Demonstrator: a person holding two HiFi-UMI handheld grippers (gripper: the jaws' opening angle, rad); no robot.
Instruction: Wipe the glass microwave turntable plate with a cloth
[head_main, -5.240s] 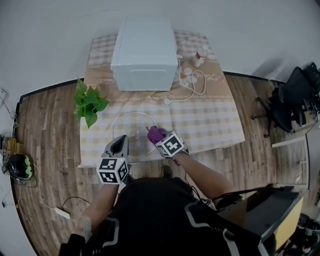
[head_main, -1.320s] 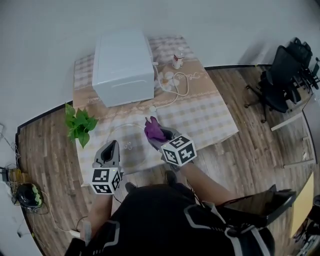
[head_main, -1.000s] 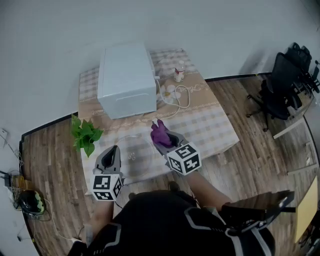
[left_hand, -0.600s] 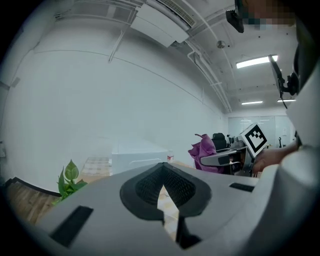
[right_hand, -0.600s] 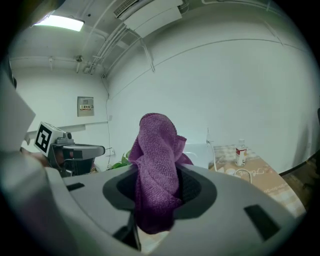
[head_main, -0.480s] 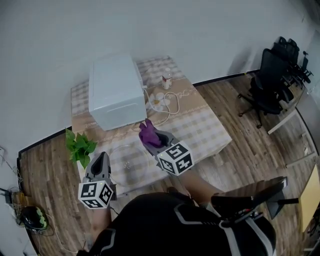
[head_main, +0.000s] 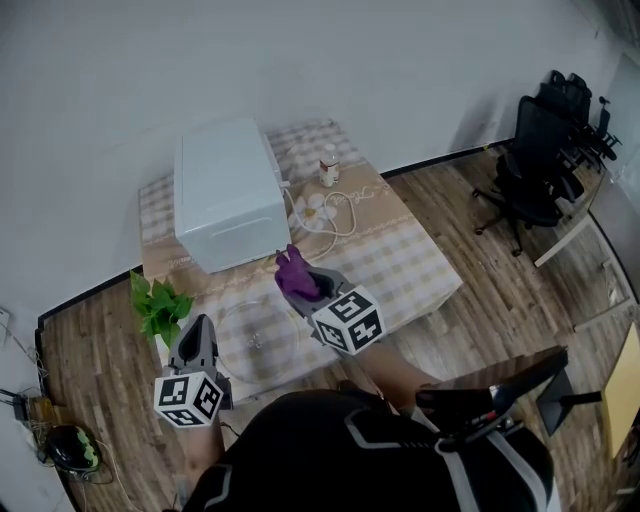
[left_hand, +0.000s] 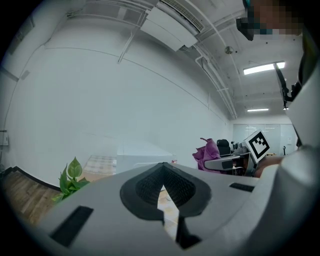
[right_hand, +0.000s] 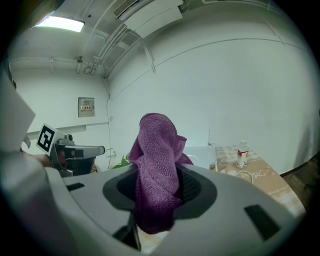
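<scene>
The clear glass turntable plate (head_main: 258, 338) lies flat on the checked table (head_main: 400, 262), near its front left edge. My right gripper (head_main: 308, 282) is raised above the plate's far right rim and is shut on a bunched purple cloth (head_main: 293, 272) that sticks up from its jaws. In the right gripper view the cloth (right_hand: 157, 165) fills the jaws of the right gripper (right_hand: 155, 202). My left gripper (head_main: 197, 328) hovers at the plate's near left side. The left gripper view shows the left gripper (left_hand: 162, 190) shut and empty, pointing level over the table.
A white microwave (head_main: 228, 190) stands at the table's back left, with a white cable (head_main: 325, 212) and a small bottle (head_main: 329, 167) to its right. A green plant (head_main: 155, 305) sits at the table's left edge. Black office chairs (head_main: 545, 150) stand at the far right.
The right gripper has lifted the purple cloth off the plate and holds it up in the air. The left gripper has drawn back to the plate's near left. The head view has shifted.
</scene>
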